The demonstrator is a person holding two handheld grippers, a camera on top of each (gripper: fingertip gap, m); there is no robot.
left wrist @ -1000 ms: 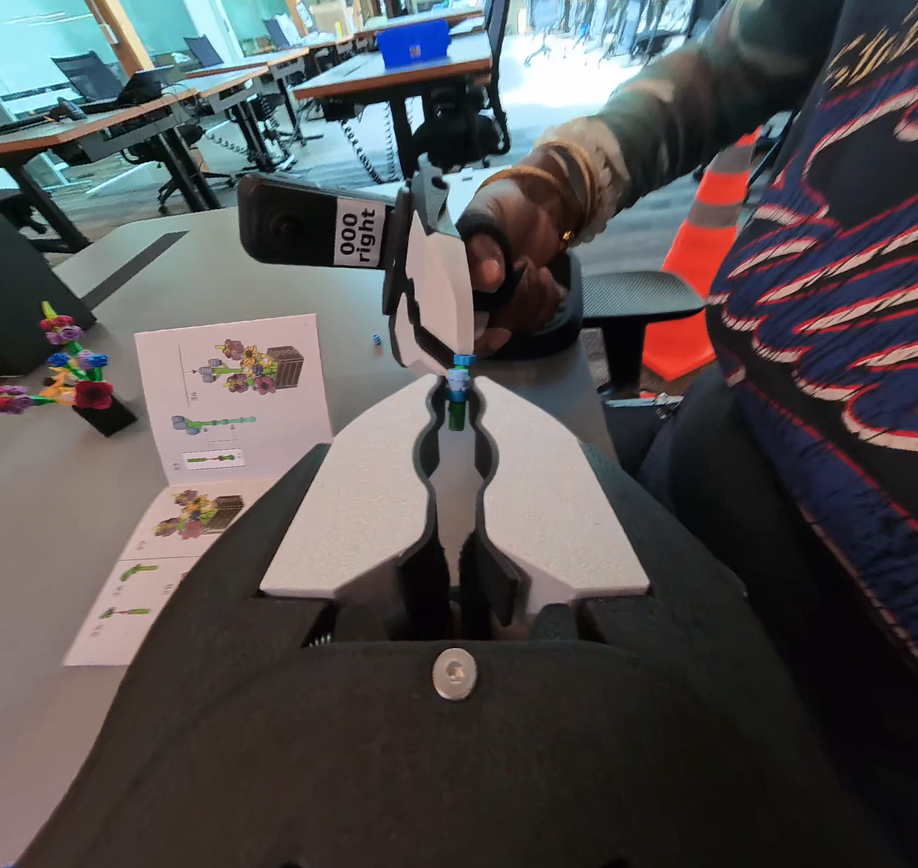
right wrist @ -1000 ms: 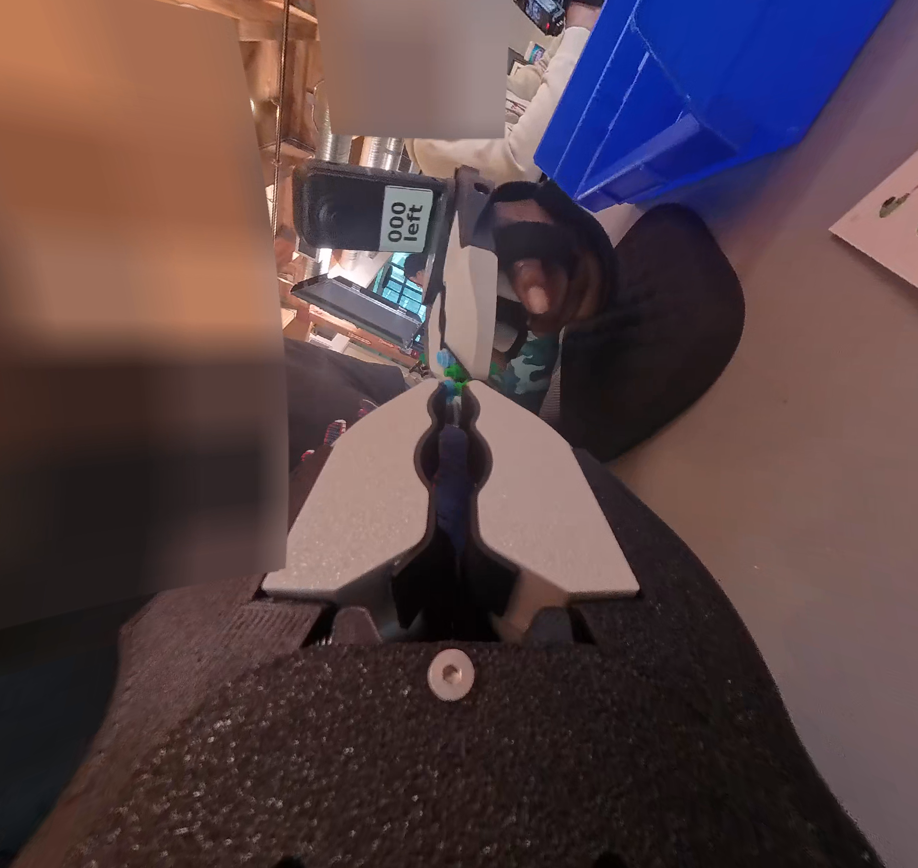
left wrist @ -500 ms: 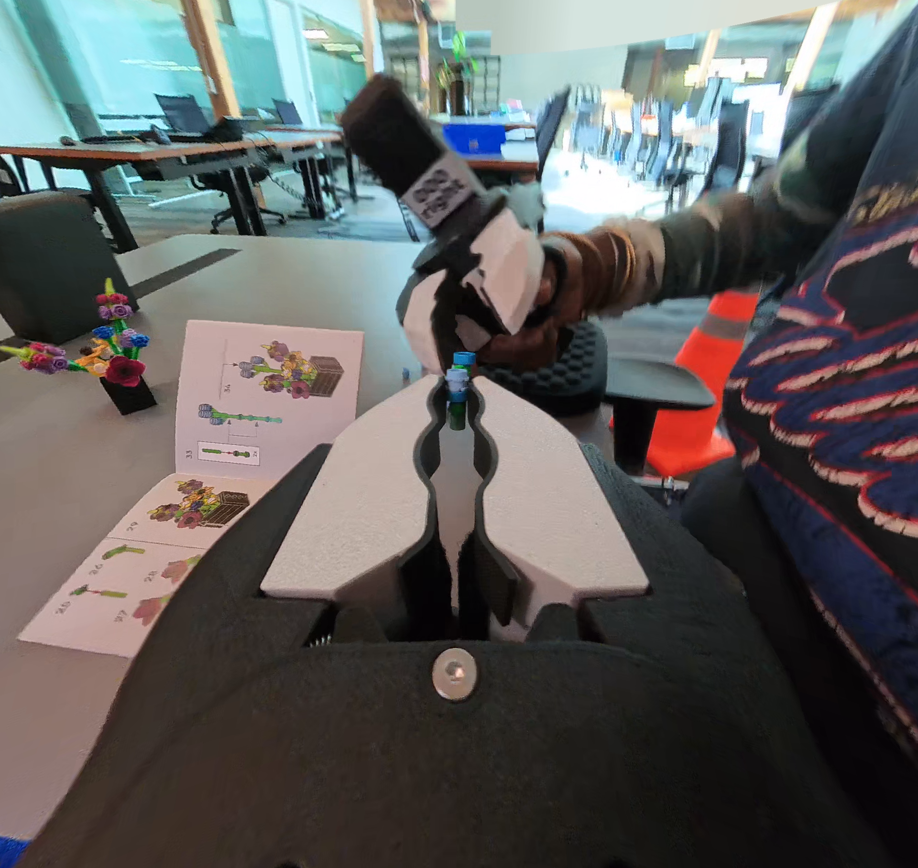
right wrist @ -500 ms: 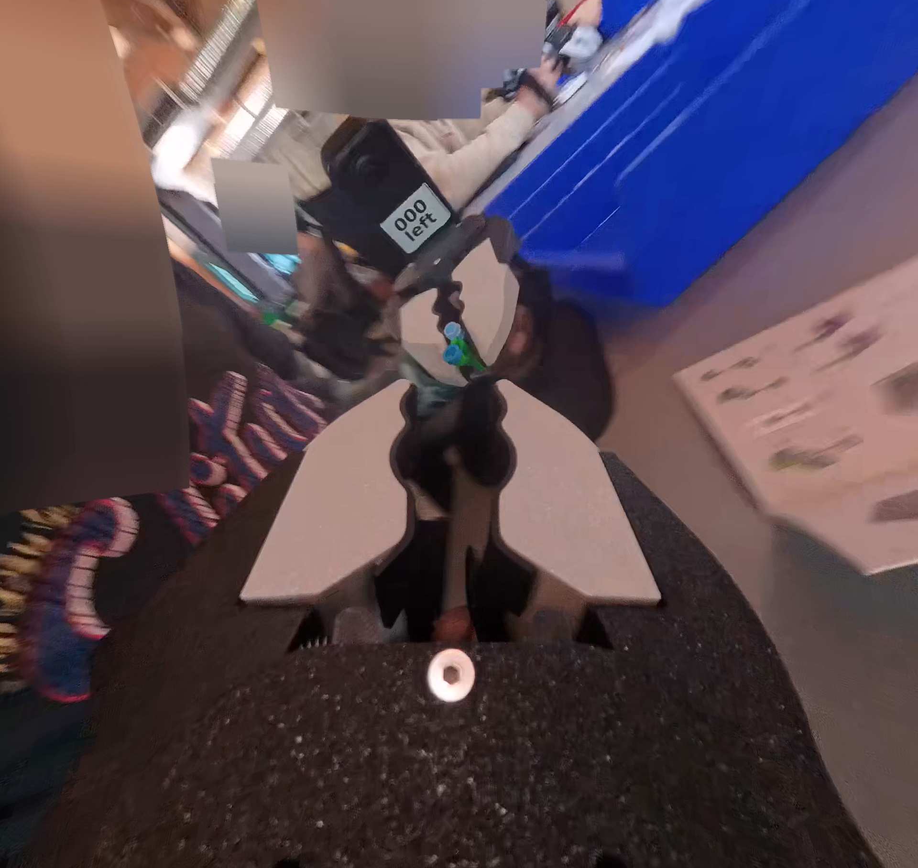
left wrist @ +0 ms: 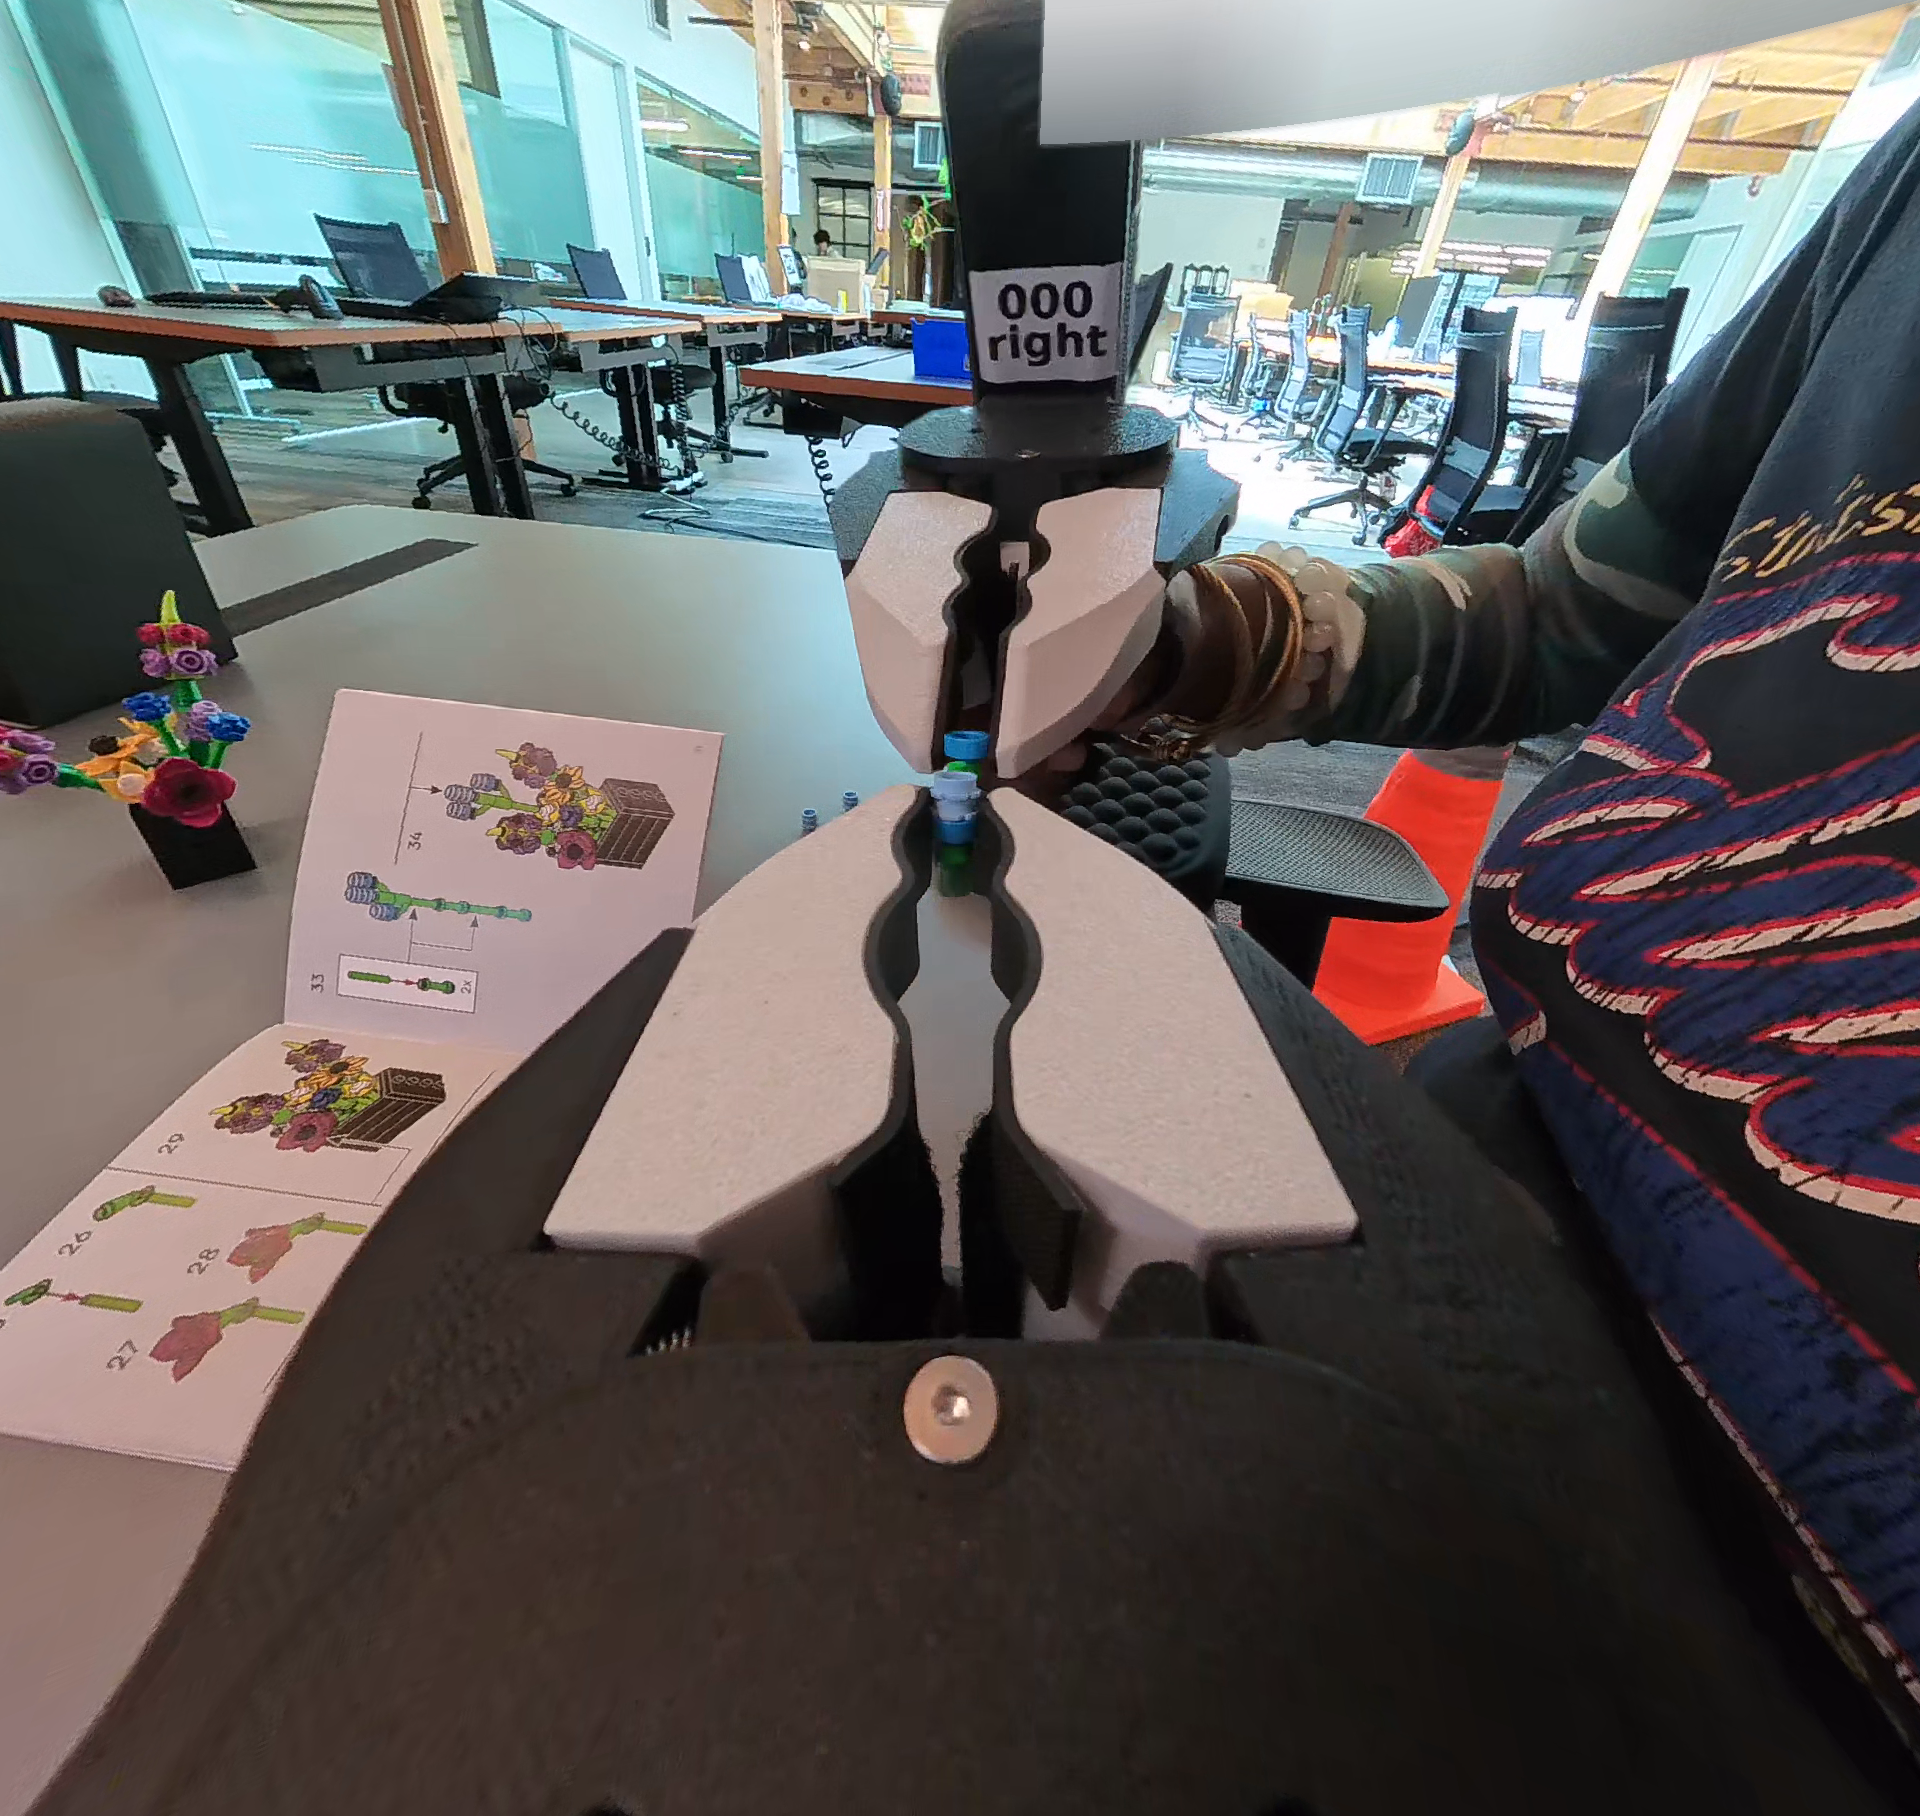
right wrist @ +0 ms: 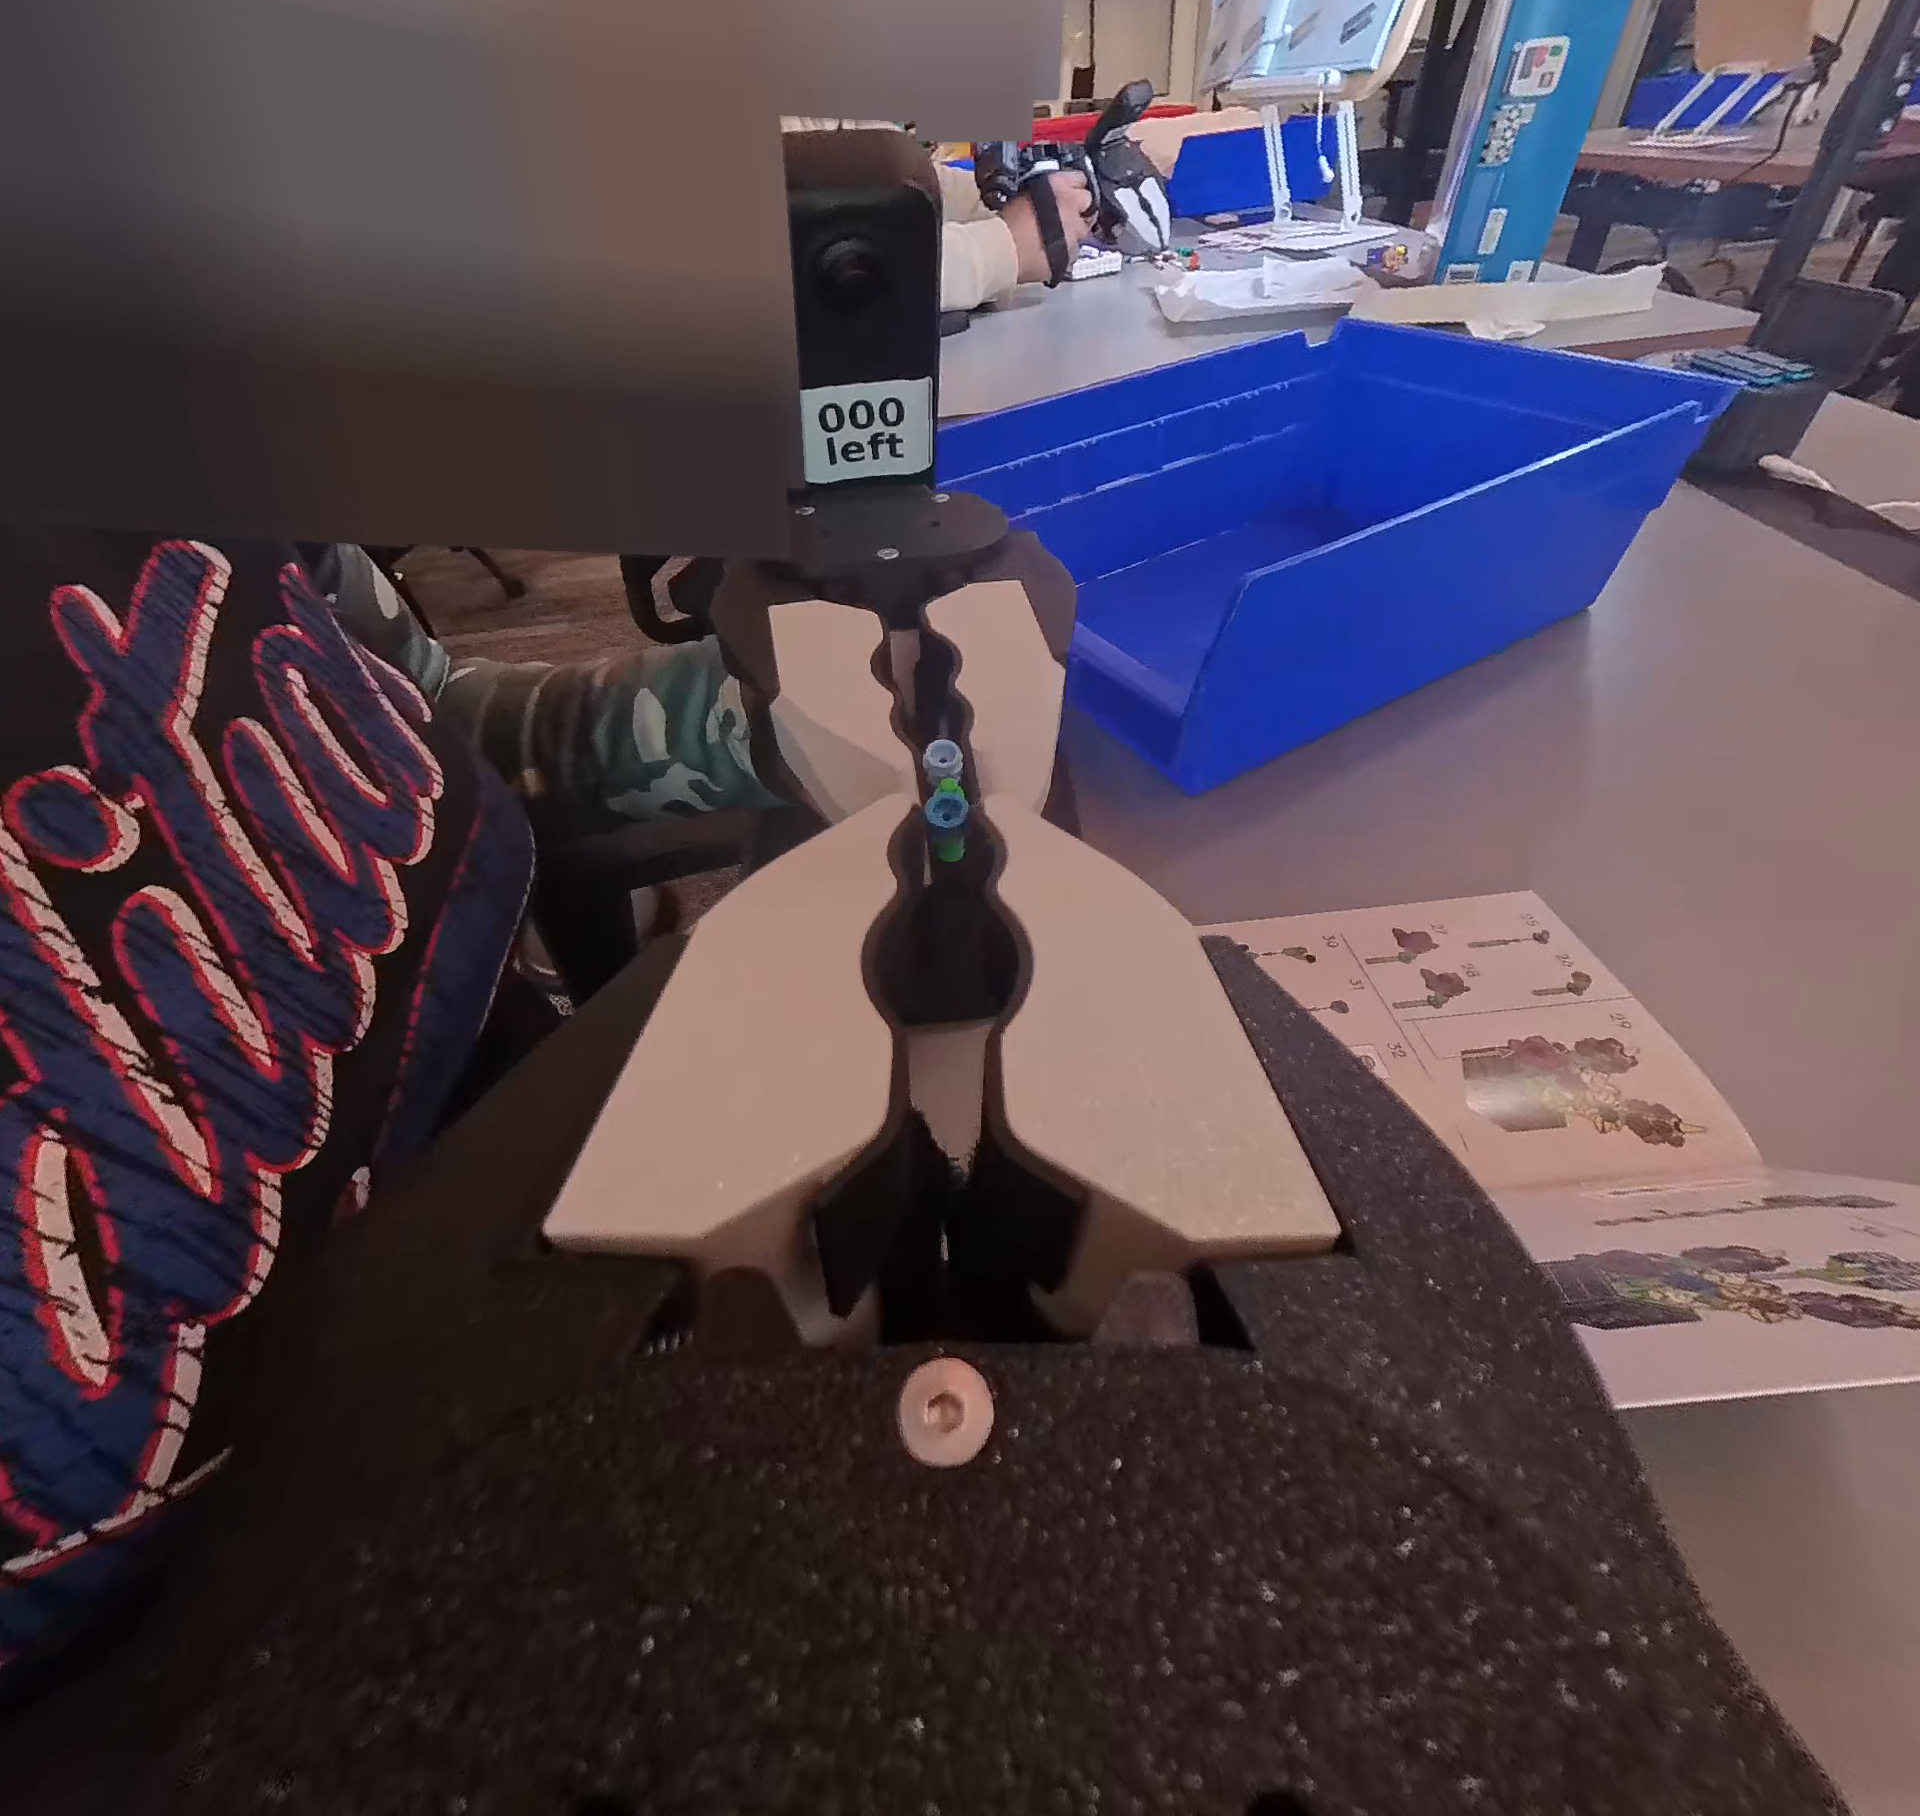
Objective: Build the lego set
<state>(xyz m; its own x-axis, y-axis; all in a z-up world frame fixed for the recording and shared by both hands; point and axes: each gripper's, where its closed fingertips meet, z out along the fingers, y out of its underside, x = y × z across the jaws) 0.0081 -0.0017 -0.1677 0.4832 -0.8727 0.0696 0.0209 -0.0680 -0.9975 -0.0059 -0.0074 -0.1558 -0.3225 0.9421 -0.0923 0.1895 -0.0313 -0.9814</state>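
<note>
My left gripper (left wrist: 956, 836) is shut on a short green lego stem (left wrist: 951, 875) stacked with light blue and blue round pieces (left wrist: 955, 790). My right gripper (left wrist: 966, 753) faces it tip to tip from just beyond, shut on a small blue round piece (left wrist: 964, 743). In the right wrist view my right gripper (right wrist: 948, 821) holds a blue piece on a green part (right wrist: 945, 814), and the left gripper (right wrist: 940, 764) beyond it holds the light blue piece (right wrist: 940, 756). The two sets of pieces meet end to end. I cannot tell whether they are joined.
An open instruction booklet (left wrist: 499, 862) lies on the grey table (left wrist: 582, 644), also showing in the right wrist view (right wrist: 1558, 1091). A built flower model (left wrist: 166, 758) stands far left. Two loose blue studs (left wrist: 810, 816) lie near the tips. A blue bin (right wrist: 1351, 540) sits behind. The person's torso (left wrist: 1714, 935) is at right. My two grippers' fingertips are within a few centimetres of each other. From either gripper's tips it is about 30 centimetres to the built flower model (left wrist: 166, 758).
My right gripper has swung from sideways to upright and come back tip to tip with the left gripper, closing on the top blue piece. The left gripper kept its hold.
</note>
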